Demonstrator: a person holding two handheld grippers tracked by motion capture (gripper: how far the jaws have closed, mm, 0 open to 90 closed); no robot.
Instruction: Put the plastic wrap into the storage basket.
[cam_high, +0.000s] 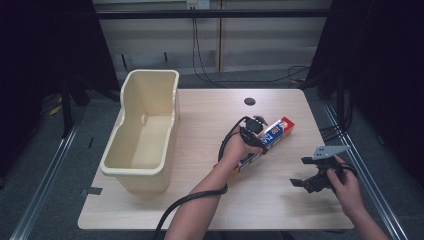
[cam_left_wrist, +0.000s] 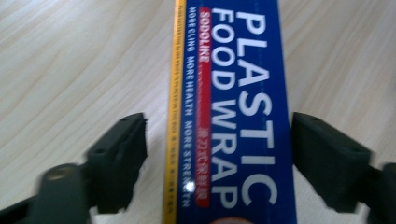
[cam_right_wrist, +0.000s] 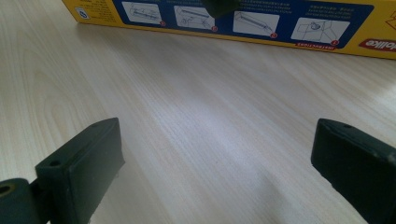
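A long blue and yellow plastic food wrap box (cam_high: 278, 131) lies aslant on the wooden table, right of the middle. My left gripper (cam_high: 257, 144) reaches down over its middle. In the left gripper view the jaws straddle the box (cam_left_wrist: 233, 116) across its width. The right-hand pad sits at the blue edge, while the left-hand pad stands a small gap off the yellow edge. My right gripper (cam_high: 298, 171) hovers low near the table's right front, open, with bare table between its jaws (cam_right_wrist: 215, 140). Beyond them lies the box's yellow side (cam_right_wrist: 233, 23).
A tall cream plastic bin (cam_high: 135, 172) stands at the table's left side, with nothing in it. A dark round cable hole (cam_high: 249, 101) sits near the far edge. The pale wooden table (cam_high: 210, 200) ends close to my right hand. Black cables trail over the floor behind it.
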